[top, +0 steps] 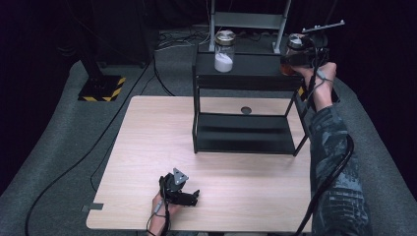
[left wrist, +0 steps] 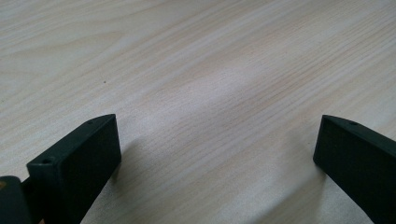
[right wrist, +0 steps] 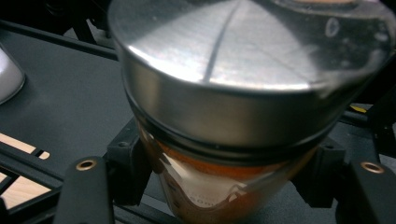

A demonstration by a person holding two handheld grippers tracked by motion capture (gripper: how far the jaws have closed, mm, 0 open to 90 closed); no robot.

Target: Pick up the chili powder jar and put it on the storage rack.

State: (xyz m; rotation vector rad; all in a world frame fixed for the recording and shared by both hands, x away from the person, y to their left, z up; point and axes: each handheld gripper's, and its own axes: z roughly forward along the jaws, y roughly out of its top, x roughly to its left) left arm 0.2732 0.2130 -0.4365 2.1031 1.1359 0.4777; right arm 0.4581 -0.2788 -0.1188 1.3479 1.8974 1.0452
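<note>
The right tool [top: 301, 53] is clamped on a glass jar of orange-brown contents [right wrist: 210, 186], its jaws pressed to the glass just under the steel lid [right wrist: 243, 60]. In the high view that jar [top: 295, 46] sits at the far right end of the black rack's top shelf [top: 255, 66], upright, long axis vertical, lid up. The key relation is jar to shelf: the right gripper view shows dark shelf top directly below and behind the jar, but I can't tell whether the base is touching it or hanging just above. Any setting-down goes straight down along that upright axis, close to the shelf's right edge, so there's little room to drift that way.

Well apart to the left on the same shelf stands a second glass jar with white powder [top: 224, 51], also upright, not in the way.

The left tool [top: 183, 192] rests low at the near edge of the wooden surface [top: 147, 147], jaws apart with nothing but bare wood grain between them [left wrist: 215, 107]. It's far from the rack; the right hand is plainly the nearer one. The rack's lower shelf [top: 246, 132] is bare, and grey carpet [top: 59, 147] and cables surround the surface in a dark room.
</note>
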